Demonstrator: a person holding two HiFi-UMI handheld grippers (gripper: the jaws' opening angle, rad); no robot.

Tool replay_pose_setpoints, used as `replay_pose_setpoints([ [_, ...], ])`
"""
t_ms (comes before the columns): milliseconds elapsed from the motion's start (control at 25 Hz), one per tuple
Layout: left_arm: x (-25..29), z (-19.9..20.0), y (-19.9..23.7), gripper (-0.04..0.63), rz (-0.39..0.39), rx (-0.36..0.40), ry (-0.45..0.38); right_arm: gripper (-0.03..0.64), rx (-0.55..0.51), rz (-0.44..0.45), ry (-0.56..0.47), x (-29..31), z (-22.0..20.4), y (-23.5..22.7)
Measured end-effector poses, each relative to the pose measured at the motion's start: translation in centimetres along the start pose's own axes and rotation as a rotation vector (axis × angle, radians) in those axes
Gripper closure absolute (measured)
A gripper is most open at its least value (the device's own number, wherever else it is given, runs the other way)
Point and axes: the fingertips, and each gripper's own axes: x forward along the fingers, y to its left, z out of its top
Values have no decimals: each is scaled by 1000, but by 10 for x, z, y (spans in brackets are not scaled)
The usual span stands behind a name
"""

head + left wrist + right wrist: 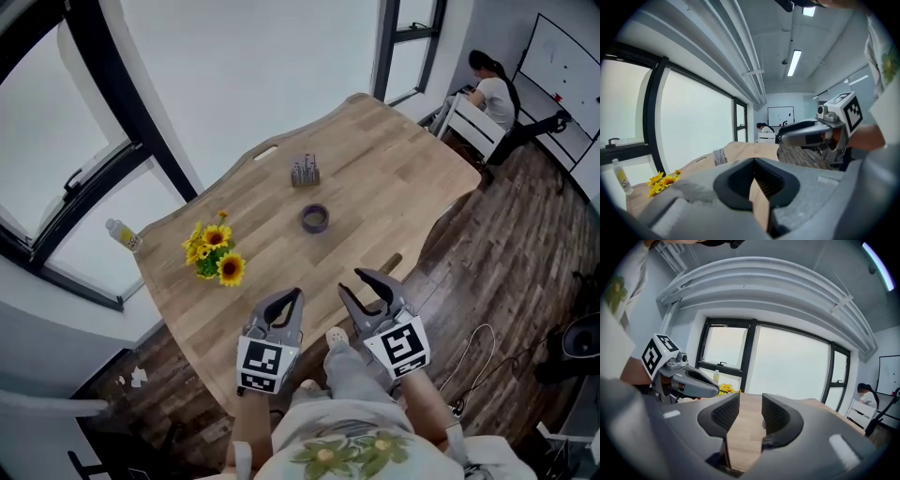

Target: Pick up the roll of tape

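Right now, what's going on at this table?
A person stands at the near edge of a wooden table with a hand-held gripper in each hand. The left hand-held gripper has its jaws together, the right hand-held gripper has its jaws apart, and neither holds anything. The roll of tape lies untouched near the middle of the table, ahead of both, with sunflowers off to its left.

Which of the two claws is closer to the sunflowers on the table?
Left. In the head view the left claw hangs just below and to the right of the sunflowers. The right claw is farther off, beyond the left one.
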Motion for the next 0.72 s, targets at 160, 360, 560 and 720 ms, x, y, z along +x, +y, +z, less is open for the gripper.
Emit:
replay_pose_setpoints([
  [160, 20, 2, 15, 592, 8, -14, 4, 446, -17, 18, 11, 26, -1, -19],
  [360, 43, 7, 36, 592, 23, -20, 10, 440, -30, 36, 36, 60, -3, -41],
  [560, 66, 14, 53, 592, 38, -15, 15, 437, -31, 67, 42, 89, -5, -61],
  [720, 82, 16, 64, 592, 45, -16, 21, 436, -36, 92, 50, 110, -8, -74],
])
